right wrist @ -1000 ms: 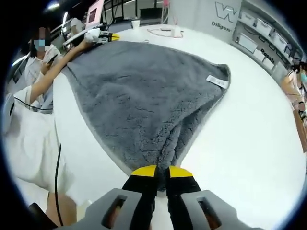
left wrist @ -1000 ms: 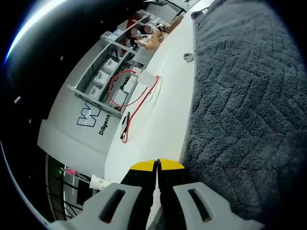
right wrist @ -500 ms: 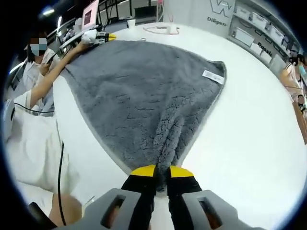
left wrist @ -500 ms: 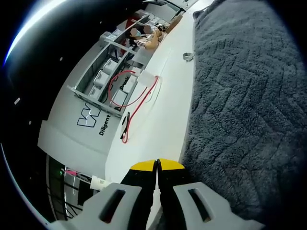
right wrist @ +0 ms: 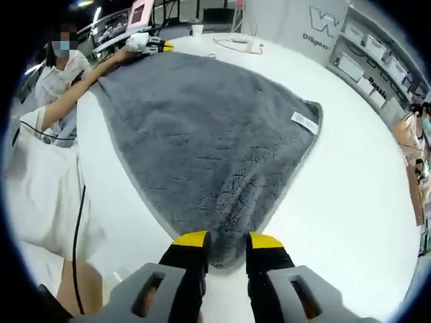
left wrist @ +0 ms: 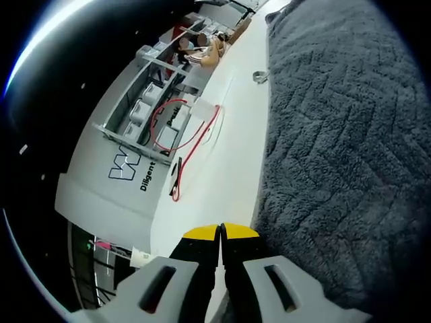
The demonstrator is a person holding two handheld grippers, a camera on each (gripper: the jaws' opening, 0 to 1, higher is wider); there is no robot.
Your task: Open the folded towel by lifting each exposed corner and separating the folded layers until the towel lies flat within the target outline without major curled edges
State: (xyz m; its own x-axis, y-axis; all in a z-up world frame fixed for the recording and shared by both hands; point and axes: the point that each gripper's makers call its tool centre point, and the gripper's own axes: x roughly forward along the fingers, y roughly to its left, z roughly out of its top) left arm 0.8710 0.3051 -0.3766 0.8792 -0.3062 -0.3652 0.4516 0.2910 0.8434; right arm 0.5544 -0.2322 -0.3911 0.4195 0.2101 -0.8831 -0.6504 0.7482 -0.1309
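On the counter: the grey towel [right wrist: 209,134] lies spread over the white counter [right wrist: 350,195], one corner just between the tips of the right claw [right wrist: 227,241], another at the left claw [right wrist: 153,44] across the cloth.
Right claw: jaws apart, the towel corner lying loose in the gap; nothing gripped.
Left claw: in the left gripper view the left claw [left wrist: 221,233] has its yellow tips pressed together; the towel [left wrist: 337,134] edge runs just beside them, and I cannot tell whether cloth is pinched between.
Risk, near corner: it looks slightly bunched; freed like this it could settle with a curl or crease instead of flat.
Risk, far corner: if the left claw does hold cloth and pulls, the unheld end would likely drag and shift the whole towel.
Risk, outline: no target outline can be made out, so placement cannot be checked.
Towel detail: a small white label [right wrist: 304,122] sits near one edge.
Surface: smooth white counter, with a red cable [left wrist: 192,145] loop and a small metal ring [left wrist: 259,77] well apart from the towel.
Room: grey shelving with white bins [left wrist: 145,101], a lettered white panel [right wrist: 316,23], a person's sleeve [right wrist: 40,168] beside the counter.
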